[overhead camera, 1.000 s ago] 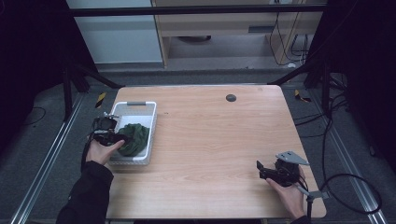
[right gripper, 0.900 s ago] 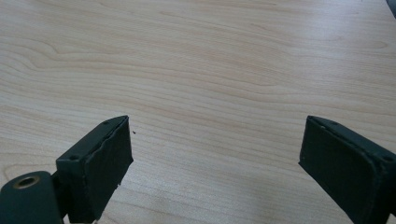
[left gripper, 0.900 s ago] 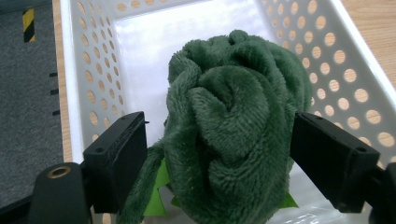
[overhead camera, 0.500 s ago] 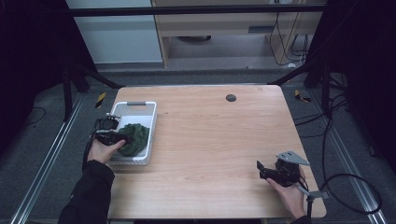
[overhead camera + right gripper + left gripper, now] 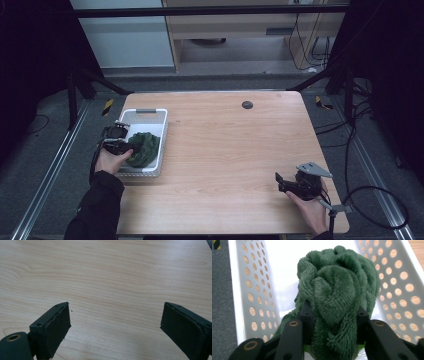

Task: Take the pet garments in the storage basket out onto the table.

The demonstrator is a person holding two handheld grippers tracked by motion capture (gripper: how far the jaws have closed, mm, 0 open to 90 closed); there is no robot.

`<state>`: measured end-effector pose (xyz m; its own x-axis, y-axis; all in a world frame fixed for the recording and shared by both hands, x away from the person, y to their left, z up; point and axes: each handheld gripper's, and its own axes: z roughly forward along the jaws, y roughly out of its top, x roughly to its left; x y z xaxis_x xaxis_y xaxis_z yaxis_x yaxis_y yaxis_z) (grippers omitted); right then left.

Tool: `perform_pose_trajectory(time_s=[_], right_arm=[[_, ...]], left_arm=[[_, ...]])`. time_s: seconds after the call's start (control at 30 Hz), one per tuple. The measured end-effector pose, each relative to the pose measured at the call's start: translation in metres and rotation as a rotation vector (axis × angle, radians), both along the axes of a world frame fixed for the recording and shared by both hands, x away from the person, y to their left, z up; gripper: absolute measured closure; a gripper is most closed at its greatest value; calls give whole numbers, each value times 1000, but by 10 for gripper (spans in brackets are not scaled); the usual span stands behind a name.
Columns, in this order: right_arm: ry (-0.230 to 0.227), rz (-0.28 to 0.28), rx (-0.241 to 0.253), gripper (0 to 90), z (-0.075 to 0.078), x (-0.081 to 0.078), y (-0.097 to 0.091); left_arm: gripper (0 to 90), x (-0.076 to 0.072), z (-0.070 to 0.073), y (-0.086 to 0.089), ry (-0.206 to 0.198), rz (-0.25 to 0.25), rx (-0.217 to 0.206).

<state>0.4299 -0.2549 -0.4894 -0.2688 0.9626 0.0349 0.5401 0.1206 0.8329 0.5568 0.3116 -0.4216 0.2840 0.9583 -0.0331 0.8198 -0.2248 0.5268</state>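
Black jaws of the right gripper [image 5: 281,181] stand wide apart with nothing between them, low over the pale wooden table [image 5: 235,145] near its front right corner, held in the person's right hand [image 5: 310,210]. Farther off at the left edge, the left gripper [image 5: 332,322] pinches a bunched dark green fluffy towel [image 5: 337,292], which sits inside the white perforated plastic basket [image 5: 156,145]. Beyond lies a small round black disc [image 5: 247,104].

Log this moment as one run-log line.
left gripper: shut on green towel inside white basket | right gripper: open, holding nothing, over bare table
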Motion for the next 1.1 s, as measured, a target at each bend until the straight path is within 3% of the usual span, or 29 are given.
perform_pose_trajectory(time_s=[0.27,0.57,0.77,1.1], right_arm=[[1,-5,-2,89,-1,0,-2],[1,-7,6,88,0,0,-2],[-3,-4,0,87,1,0,-2],[-7,-6,-2,84,1,0,-2]], left_arm=[[701,-7,13,1,-55,-11,-18],[721,-23,49,5,-170,-42,-19],[722,-33,67,7,-222,-53,-17],[722,-47,86,8,-274,-87,-37]])
